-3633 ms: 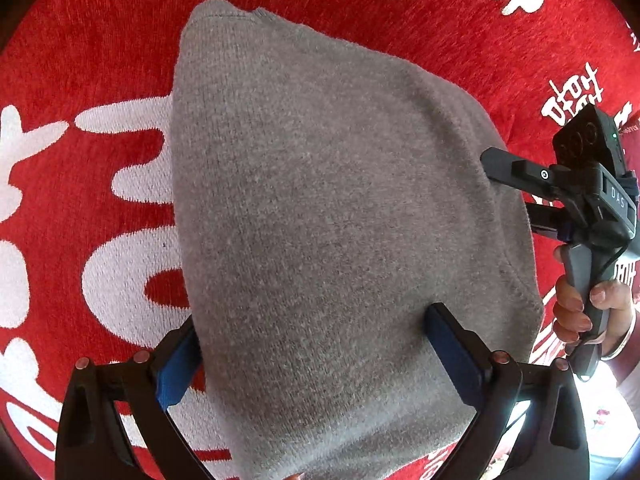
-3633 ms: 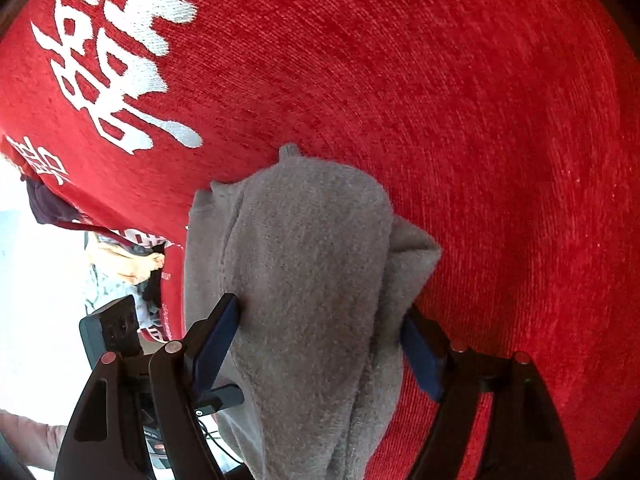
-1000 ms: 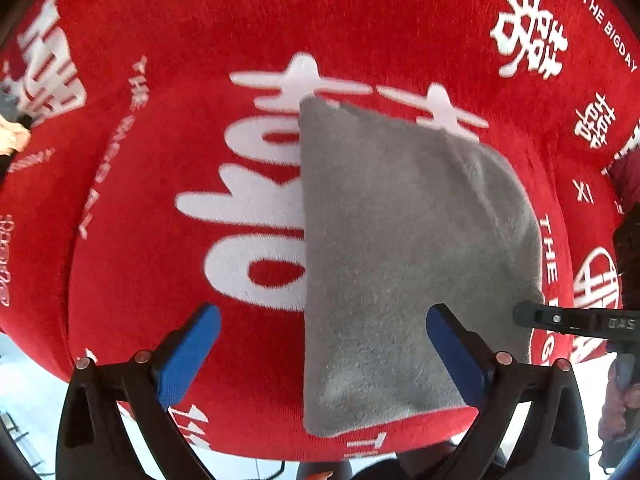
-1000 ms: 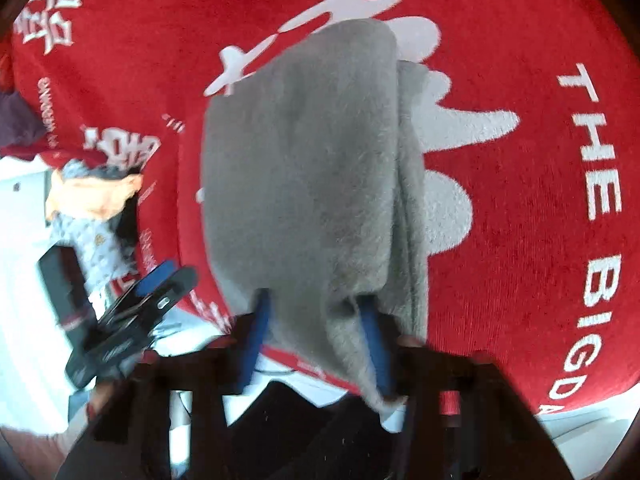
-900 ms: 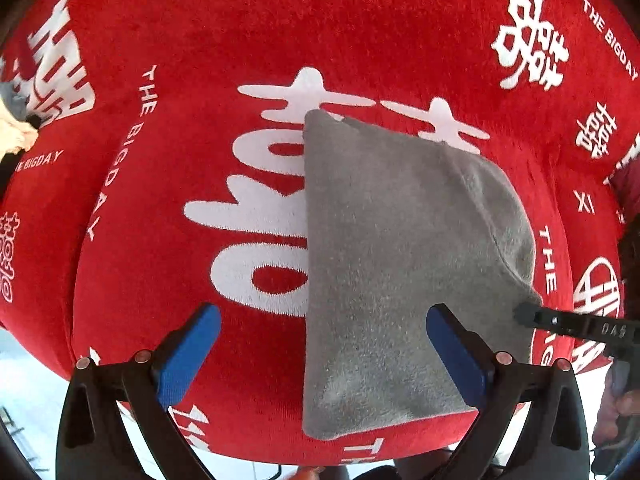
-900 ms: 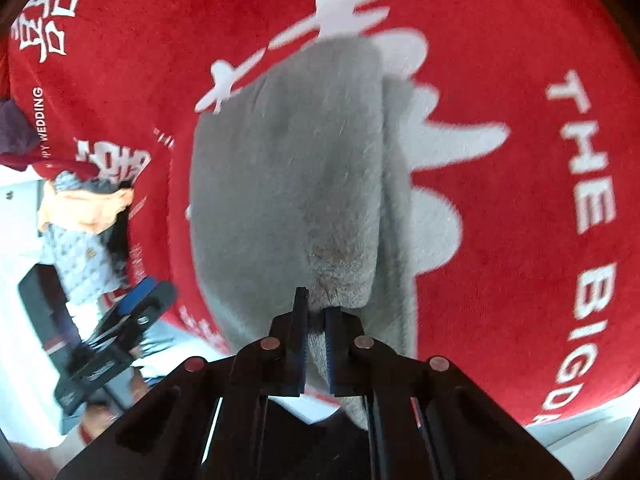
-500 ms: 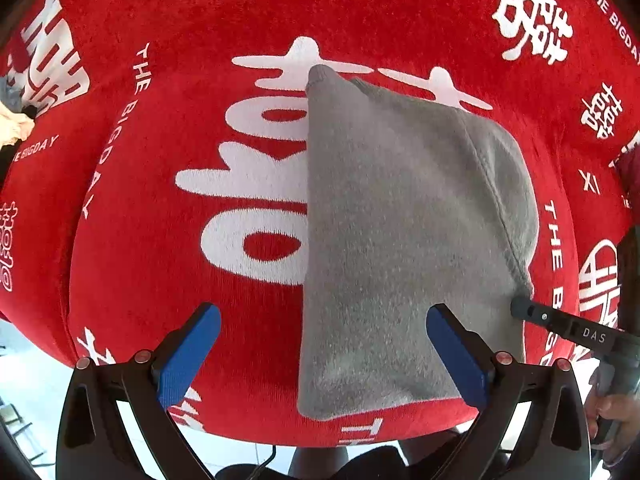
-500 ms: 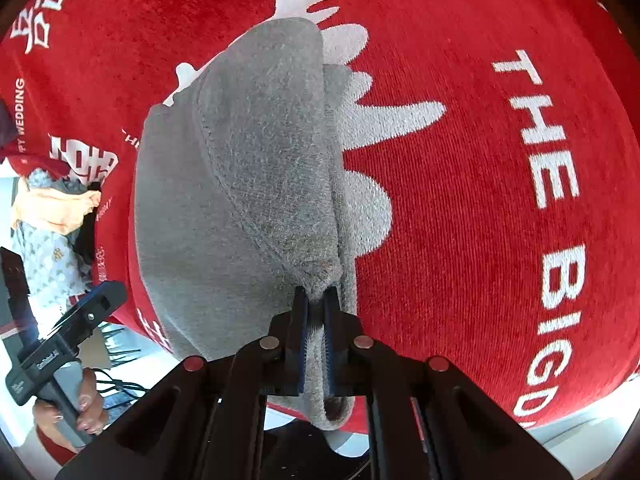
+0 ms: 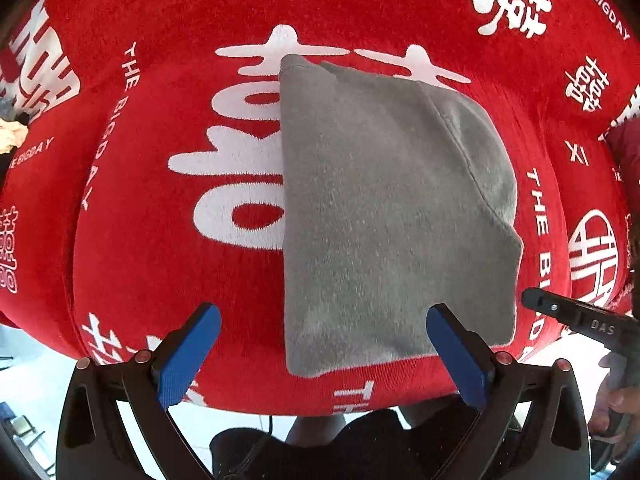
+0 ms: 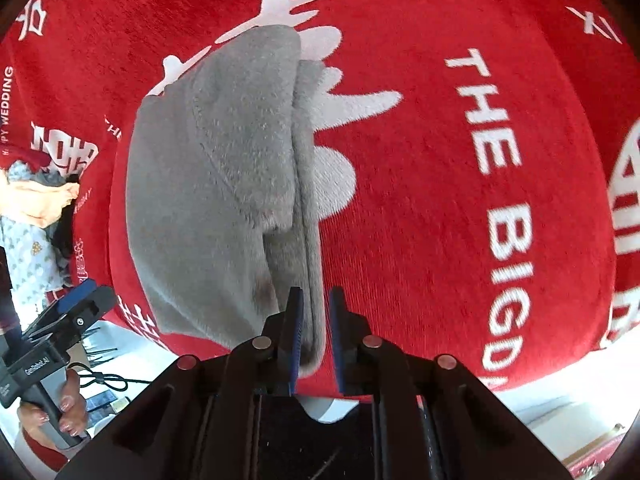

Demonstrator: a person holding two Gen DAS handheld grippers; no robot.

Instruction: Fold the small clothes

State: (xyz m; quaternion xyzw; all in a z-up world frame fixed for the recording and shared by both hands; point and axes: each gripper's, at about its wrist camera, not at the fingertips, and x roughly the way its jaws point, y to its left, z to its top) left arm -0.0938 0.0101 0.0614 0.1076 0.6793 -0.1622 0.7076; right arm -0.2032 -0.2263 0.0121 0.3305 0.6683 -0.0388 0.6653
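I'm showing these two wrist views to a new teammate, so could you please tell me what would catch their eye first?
The folded grey garment stands out most, lying in the middle of the bright red cloth with its large white characters and "THE BIGDAY" lettering. Next comes the left gripper, its blue jaws wide apart at the garment's near edge. In the right wrist view, the right gripper has its jaws slightly parted around the garment's thick near corner.
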